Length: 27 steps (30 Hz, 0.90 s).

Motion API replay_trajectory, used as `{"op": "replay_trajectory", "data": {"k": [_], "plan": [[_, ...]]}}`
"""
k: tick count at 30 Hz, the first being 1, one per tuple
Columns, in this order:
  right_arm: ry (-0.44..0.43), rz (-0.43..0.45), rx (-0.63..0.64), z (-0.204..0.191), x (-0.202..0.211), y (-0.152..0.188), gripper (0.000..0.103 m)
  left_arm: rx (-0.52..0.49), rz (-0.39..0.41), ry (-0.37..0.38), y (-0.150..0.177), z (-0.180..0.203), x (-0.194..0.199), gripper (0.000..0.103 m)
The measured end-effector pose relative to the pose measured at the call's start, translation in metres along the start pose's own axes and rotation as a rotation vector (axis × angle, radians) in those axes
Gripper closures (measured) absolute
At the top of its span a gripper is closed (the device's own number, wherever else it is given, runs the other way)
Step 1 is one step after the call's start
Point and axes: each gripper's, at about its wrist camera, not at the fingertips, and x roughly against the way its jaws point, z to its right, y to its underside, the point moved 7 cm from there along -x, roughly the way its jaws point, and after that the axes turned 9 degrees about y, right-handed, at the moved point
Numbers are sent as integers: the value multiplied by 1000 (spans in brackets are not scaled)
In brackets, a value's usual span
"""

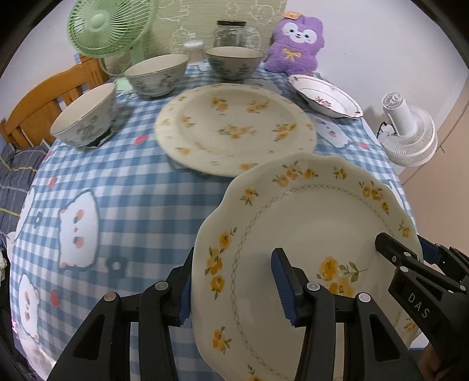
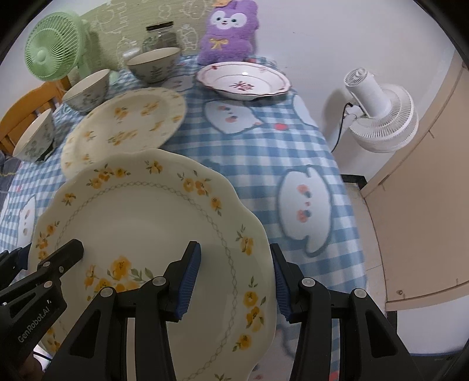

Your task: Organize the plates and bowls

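Note:
A cream scalloped plate with yellow flowers [image 1: 307, 222] [image 2: 140, 222] is held above the near part of the table. My left gripper [image 1: 234, 281] is shut on its left rim, one finger over the plate and one under. My right gripper [image 2: 234, 278] is shut on its right rim; it also shows in the left wrist view [image 1: 410, 258]. Beyond lies a larger round yellow-flowered plate [image 1: 234, 129] [image 2: 123, 126]. A shallow dish with red flowers [image 1: 325, 96] [image 2: 243, 80] sits at the far right. Three grey floral bowls [image 1: 85, 117] [image 1: 156, 74] [image 1: 234, 63] stand along the far left.
The table has a blue checked cloth [image 1: 117, 187]. A green fan [image 1: 108, 26], a glass jar [image 1: 230, 32] and a purple plush toy [image 1: 296, 44] stand at the back. A white fan [image 2: 381, 111] stands off the right edge. A wooden chair [image 1: 44, 99] is at the left.

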Motion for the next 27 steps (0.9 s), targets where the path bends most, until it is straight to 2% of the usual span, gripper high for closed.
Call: {"op": "replay_trajectory", "data": {"k": [11, 27], "plan": [[24, -6, -18, 41, -22, -1, 53, -22, -15, 20, -4, 39, -27, 54], [-3, -32, -43, 49, -40, 2, 53, -12, -27, 4, -1, 46, -42, 54]]}}
